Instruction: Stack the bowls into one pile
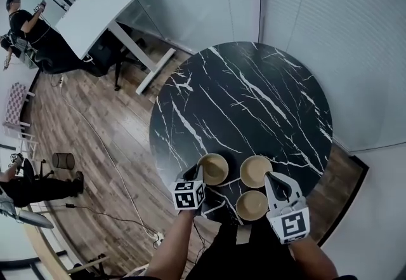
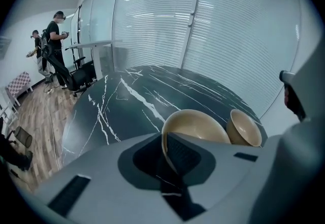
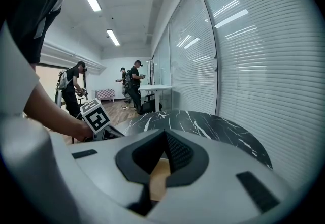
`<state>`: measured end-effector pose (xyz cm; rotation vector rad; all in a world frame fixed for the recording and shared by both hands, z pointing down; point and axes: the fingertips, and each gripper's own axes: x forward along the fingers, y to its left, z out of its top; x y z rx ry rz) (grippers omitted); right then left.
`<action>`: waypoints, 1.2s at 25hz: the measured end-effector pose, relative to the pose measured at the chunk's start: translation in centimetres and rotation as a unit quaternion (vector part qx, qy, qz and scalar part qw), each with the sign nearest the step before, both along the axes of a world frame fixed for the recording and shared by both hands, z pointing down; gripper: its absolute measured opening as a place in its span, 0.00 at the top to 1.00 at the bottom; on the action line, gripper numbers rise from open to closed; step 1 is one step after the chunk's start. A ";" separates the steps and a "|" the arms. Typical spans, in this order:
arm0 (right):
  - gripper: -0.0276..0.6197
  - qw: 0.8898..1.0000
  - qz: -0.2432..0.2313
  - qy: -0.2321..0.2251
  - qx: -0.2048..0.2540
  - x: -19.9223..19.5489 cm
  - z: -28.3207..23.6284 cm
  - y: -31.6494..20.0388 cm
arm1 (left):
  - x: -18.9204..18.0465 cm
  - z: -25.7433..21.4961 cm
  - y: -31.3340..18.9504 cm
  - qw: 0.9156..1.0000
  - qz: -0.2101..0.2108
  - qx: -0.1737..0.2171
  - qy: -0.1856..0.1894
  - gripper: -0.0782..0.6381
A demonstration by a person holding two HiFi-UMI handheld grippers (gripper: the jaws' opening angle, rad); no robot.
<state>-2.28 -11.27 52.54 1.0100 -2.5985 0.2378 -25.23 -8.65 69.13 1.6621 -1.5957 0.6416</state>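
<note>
Grip check: your left hand-held gripper (image 1: 199, 172) pinches the rim of the leftmost bowl (image 1: 214, 168); your right hand-held gripper (image 1: 271, 178) sits slightly spread, tan bowl (image 3: 158, 177) showing between.

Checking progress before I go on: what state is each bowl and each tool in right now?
Left tool: shut on rim of left bowl.
Right tool: at rim of far right bowl; beige shows between its jaws, grip unclear.
Left bowl: upright on table, unstacked.
Far right bowl: upright on table, unstacked.
Near bowl: upright on table, unstacked, not gripped.
</note>
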 end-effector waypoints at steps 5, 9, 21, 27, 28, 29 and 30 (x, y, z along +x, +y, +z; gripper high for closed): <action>0.94 1.000 0.004 -0.002 -0.002 0.3 0.1 0.1 | 0.1 0.0 0.0 1.000 -0.005 0.002 0.005 0.84; 0.94 1.000 0.008 -0.003 0.000 0.7 0.0 0.0 | 0.1 -0.2 -0.2 1.000 -0.015 0.005 0.019 0.84; 0.94 1.000 0.022 0.004 0.003 1.8 0.3 0.1 | 0.7 -1.6 -1.0 0.999 -0.011 0.009 0.033 0.85; 0.94 0.999 0.034 0.003 0.014 2.6 -0.1 0.0 | 1.5 -3.1 -1.3 0.999 -0.006 0.027 0.046 0.85; 0.94 0.999 0.038 0.003 0.016 2.8 -0.2 -0.1 | 1.7 -3.3 -1.5 0.998 -0.003 0.029 0.047 0.85; 0.94 0.999 0.042 0.004 0.018 3.0 -0.2 -0.1 | 1.9 -3.5 -1.6 0.998 0.000 0.031 0.048 0.85; 0.94 0.999 0.045 0.003 0.019 3.2 -0.3 -0.1 | 2.0 -3.8 -1.8 0.998 0.002 0.033 0.050 0.85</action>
